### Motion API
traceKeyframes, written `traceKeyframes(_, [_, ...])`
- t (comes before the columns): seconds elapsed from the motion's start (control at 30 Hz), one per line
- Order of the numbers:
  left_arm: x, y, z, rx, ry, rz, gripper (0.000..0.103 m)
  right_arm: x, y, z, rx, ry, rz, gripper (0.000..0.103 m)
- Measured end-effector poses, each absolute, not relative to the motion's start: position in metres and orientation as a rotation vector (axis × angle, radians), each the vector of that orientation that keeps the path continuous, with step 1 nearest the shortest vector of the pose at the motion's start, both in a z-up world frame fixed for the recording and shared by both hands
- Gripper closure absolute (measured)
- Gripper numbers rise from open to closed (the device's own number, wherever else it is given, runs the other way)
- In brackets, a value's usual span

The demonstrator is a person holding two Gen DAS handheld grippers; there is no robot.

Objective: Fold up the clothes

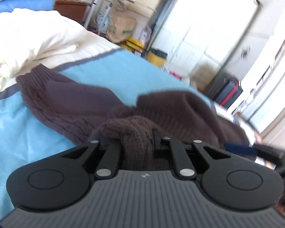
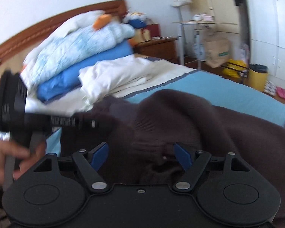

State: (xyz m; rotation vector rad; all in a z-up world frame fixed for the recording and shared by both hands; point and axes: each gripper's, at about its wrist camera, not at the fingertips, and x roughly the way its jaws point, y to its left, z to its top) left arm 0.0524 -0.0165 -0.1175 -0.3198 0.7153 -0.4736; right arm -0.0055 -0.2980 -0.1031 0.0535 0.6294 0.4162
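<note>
While the brown sweater (image 1: 70, 102) lies bunched across the blue sheet (image 1: 19, 129) of the bed, we read this as an early step: getting hold of the garment so it can be lifted and spread for folding. The left gripper (image 1: 136, 142) is clamped tight on a thick roll of knit, ribbed wool bulging up between its jaws. The right gripper (image 2: 140, 153) stands wide, blue pads (image 2: 182, 155) apart, with sweater fabric lying in the gap but nothing pinched as far as we can tell. In the right wrist view the left gripper sits at far left, a hand (image 2: 7, 159) wrapped on its handle, heavily blurred. Both grippers angle downward toward the bed.

Next move, in our judgement: right gripper needs an edge or hem to close on, well apart from the left grip, so the sweater can be pulled flat. Risk is grabbing several layers at once. White bedding (image 1: 28, 38) and folded quilts (image 2: 76, 43) sit at the far side, clear of the sweater.
</note>
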Motion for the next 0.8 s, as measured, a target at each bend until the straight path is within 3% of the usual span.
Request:
traceKeyframes(0.43, [0.06, 0.017, -0.13, -0.13, 0.809, -0.303, 0.093, 0.014, -0.272, -0.136, 0.105, 0.724, 0.236, 0.017])
traceKeyframes(0.6, [0.06, 0.022, -0.128, -0.139, 0.791, -0.264, 0.093, 0.035, -0.244, -0.143, -0.196, 0.703, 0.137, 0.021])
traceKeyframes(0.73, [0.056, 0.025, -0.125, -0.129, 0.791, -0.242, 0.093, 0.041, -0.261, -0.135, -0.223, 0.648, 0.118, 0.076])
traceKeyframes(0.8, [0.057, 0.025, -0.121, -0.122, 0.787, -0.24, 0.093, 0.042, -0.284, -0.12, -0.123, 0.612, 0.091, 0.079])
